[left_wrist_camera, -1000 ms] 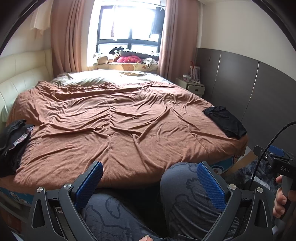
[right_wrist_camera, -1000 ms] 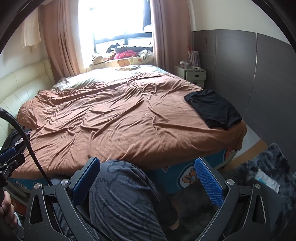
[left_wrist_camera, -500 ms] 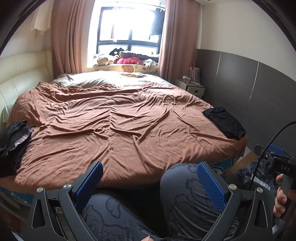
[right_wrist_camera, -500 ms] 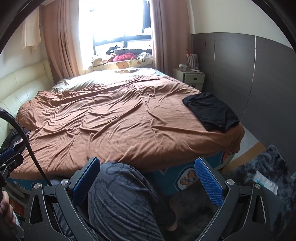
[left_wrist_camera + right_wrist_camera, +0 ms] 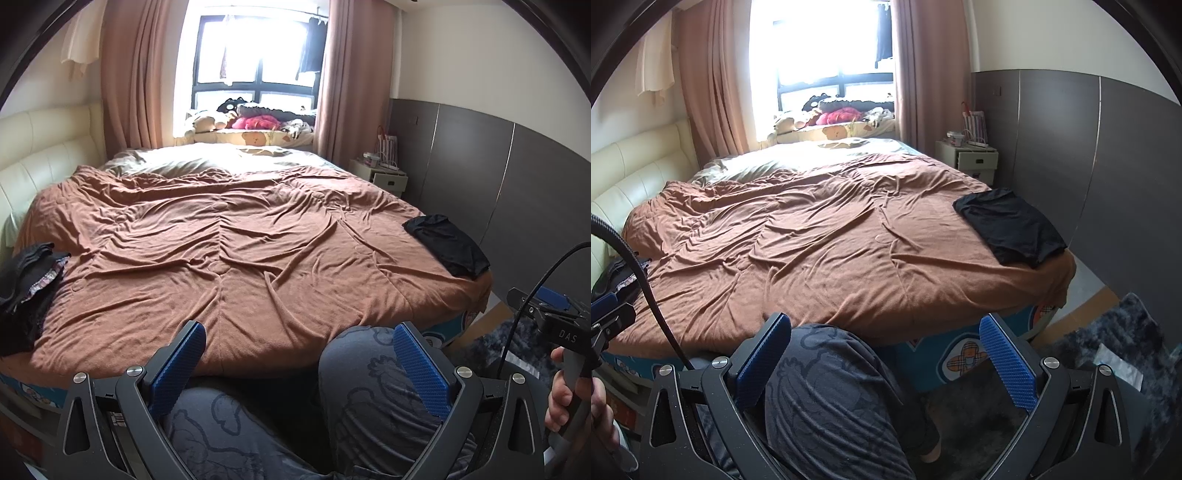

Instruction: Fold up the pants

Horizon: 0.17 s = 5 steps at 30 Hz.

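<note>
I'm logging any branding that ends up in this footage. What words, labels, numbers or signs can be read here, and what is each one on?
"DAS": white letters on the black body of the right gripper, seen in the left wrist view.
The bed base shows a plaid cartoon patch, with no readable words.
Items on the nightstand are too small to read.
Nothing else carries legible text.

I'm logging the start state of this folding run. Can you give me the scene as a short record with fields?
surface: bed with wrinkled brown cover
black garment: lies flat at the bed's near right corner
dark clothes pile: at the bed's left edge
left gripper: jaws open, empty, held low before the bed
right gripper: jaws open, empty, near the bed's foot
folding: not yet begun
</note>
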{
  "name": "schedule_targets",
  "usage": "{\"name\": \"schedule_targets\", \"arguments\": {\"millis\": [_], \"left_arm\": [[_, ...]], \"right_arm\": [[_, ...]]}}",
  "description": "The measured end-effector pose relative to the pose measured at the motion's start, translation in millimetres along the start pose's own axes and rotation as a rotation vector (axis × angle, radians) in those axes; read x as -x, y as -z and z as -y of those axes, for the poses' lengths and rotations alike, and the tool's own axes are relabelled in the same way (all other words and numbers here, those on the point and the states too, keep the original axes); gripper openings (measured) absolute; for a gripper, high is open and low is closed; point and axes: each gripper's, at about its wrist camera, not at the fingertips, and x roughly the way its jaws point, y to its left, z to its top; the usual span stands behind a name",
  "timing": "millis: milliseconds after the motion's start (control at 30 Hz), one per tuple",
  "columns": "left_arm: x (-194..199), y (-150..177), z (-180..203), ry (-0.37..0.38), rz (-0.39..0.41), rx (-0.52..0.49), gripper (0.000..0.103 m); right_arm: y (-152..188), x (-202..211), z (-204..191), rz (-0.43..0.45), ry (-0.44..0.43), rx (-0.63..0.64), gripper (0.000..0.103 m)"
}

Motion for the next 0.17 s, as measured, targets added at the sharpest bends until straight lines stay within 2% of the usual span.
{"name": "schedule_targets", "arguments": {"millis": [167], "left_arm": [[2.0,-0.4,1.7,0.008,0.007,-0.005,0.102]], "right_arm": [[-1.2,-0.3,2.7,0.003,0.002,0.003,0.103]]}}
